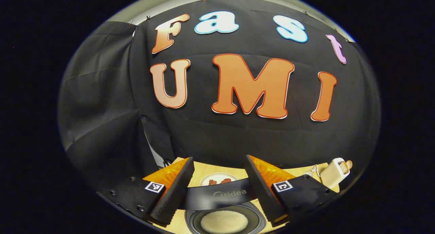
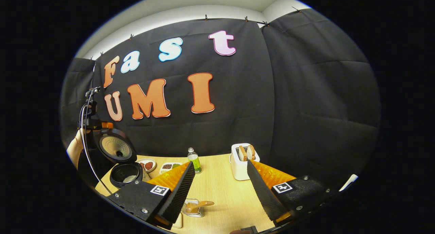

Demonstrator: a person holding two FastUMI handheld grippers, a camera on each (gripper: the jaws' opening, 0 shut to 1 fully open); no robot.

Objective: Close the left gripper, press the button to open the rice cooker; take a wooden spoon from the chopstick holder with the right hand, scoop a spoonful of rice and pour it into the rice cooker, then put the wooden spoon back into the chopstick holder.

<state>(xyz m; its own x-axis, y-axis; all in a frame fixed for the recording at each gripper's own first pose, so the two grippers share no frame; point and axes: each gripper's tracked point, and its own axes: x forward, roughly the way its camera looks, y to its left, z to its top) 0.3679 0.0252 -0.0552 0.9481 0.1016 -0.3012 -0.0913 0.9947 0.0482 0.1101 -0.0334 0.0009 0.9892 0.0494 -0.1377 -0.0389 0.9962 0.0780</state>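
Black rice cooker, white toaster, pale wood-grain table.

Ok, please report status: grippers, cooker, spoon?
Both grippers open, empty. Rice cooker lid up, rice inside. Wooden spoon in its holder. Nothing in the way.

Recording booth, black cloth wall, wooden table, toaster
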